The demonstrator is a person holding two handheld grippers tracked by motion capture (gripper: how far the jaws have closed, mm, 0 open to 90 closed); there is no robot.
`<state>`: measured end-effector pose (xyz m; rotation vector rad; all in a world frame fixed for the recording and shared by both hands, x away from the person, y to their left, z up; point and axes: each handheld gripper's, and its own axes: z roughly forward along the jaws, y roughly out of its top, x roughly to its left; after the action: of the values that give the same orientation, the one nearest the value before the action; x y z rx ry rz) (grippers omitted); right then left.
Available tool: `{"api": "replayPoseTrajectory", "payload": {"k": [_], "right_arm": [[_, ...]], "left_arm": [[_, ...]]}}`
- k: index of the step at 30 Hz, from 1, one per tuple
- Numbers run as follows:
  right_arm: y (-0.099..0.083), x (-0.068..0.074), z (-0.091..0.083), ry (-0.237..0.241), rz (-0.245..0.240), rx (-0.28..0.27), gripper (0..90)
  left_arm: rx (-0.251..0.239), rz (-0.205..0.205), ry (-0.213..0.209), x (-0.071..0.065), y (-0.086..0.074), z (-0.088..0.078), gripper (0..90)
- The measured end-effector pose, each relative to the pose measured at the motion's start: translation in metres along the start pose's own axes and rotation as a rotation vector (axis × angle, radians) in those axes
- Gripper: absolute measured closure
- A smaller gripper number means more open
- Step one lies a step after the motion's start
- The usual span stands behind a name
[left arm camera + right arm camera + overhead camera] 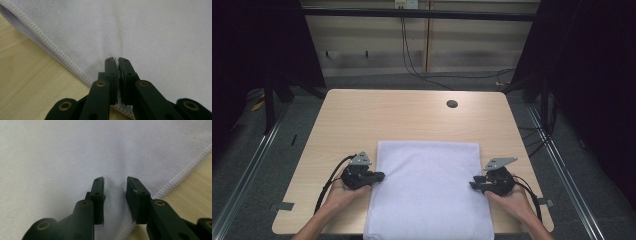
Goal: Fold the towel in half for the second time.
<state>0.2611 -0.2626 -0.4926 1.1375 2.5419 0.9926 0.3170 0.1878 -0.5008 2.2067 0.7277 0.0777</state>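
Note:
A white cloth [427,190] lies flat on the near half of the wooden table [412,115], and its near end hangs over the front edge. At the cloth's left edge, my left gripper [379,176] points inward. In the left gripper view its jaws [117,61] are pinched together on the hemmed edge of the cloth [150,30], with fabric showing between the pads. My right gripper [473,182] is at the cloth's right edge. In the right gripper view its jaws [115,181] stand apart over the cloth [62,150], just inside the hem, and the pads do not press on it.
A round cable hole [452,104] sits near the table's far edge. Bare wood [407,120] lies beyond the cloth. Metal rails [252,160] run along the floor on both sides, and cables [422,70] lie behind the table.

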Motion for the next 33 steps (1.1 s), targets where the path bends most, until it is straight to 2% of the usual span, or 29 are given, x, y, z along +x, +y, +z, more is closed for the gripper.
{"api": "replayPoseTrajectory", "payload": {"k": [4, 7, 8, 11, 14, 16, 17, 18, 19, 21, 22, 23, 25, 26, 28, 30, 31, 33], "right_arm": [[-0.004, 0.006, -0.004, 0.023, 0.003, 0.008, 62.6], [-0.005, 0.010, -0.004, 0.037, -0.023, 0.012, 58.9], [-0.005, 0.012, -0.004, 0.041, -0.014, 0.017, 58.1], [-0.007, 0.020, -0.007, 0.058, -0.023, 0.030, 57.8], [-0.014, 0.026, -0.013, 0.077, -0.016, 0.036, 58.6], [-0.018, 0.028, -0.016, 0.082, -0.005, 0.027, 57.8], [-0.018, 0.027, -0.015, 0.086, 0.002, 0.012, 57.1], [-0.016, 0.026, -0.017, 0.081, 0.012, 0.014, 56.7], [-0.015, 0.024, -0.018, 0.082, 0.020, -0.012, 56.5], [-0.007, 0.015, -0.025, 0.072, 0.049, -0.070, 54.9], [-0.004, 0.011, -0.027, 0.066, 0.055, -0.077, 53.6], [0.000, 0.006, -0.030, 0.035, 0.057, -0.091, 51.9], [0.007, -0.006, -0.036, 0.015, 0.074, -0.113, 51.0], [0.011, -0.013, -0.038, 0.008, 0.079, -0.123, 50.5], [0.020, -0.028, -0.041, 0.008, 0.104, -0.145, 50.5], [0.032, -0.042, -0.039, -0.007, 0.108, -0.156, 50.6], [0.037, -0.048, -0.037, -0.011, 0.109, -0.161, 51.7], [0.046, -0.059, -0.031, -0.014, 0.119, -0.175, 53.8]], "left_arm": [[0.003, 0.005, -0.028, -0.009, -0.010, -0.008, 86.2], [0.018, -0.018, -0.042, -0.015, -0.015, -0.013, 85.9], [0.027, -0.013, -0.043, -0.019, -0.016, -0.016, 85.8], [0.043, 0.003, -0.044, -0.027, -0.021, -0.021, 84.9], [0.051, -0.004, -0.072, -0.034, -0.025, -0.026, 82.2], [0.057, -0.006, -0.071, -0.035, -0.024, -0.027, 77.3], [0.053, 0.000, -0.052, -0.036, -0.022, -0.028, 74.7], [0.043, -0.014, -0.035, -0.035, -0.019, -0.029, 73.5], [0.033, -0.036, -0.023, -0.034, -0.015, -0.029, 71.0], [0.013, -0.053, 0.008, -0.031, -0.007, -0.030, 62.0], [0.002, -0.062, 0.024, -0.028, -0.003, -0.030, 57.2], [-0.009, -0.071, 0.032, -0.026, 0.001, -0.031, 54.3], [-0.050, -0.066, 0.061, -0.018, 0.012, -0.034, 49.8], [-0.073, -0.049, 0.086, -0.012, 0.021, -0.036, 47.3], [-0.104, -0.046, 0.087, 0.002, 0.037, -0.037, 45.9], [-0.144, -0.081, 0.083, 0.018, 0.048, -0.035, 45.5], [-0.146, -0.087, 0.083, 0.024, 0.051, -0.033, 45.9], [-0.140, -0.126, 0.074, 0.041, 0.052, -0.023, 46.3]]}}
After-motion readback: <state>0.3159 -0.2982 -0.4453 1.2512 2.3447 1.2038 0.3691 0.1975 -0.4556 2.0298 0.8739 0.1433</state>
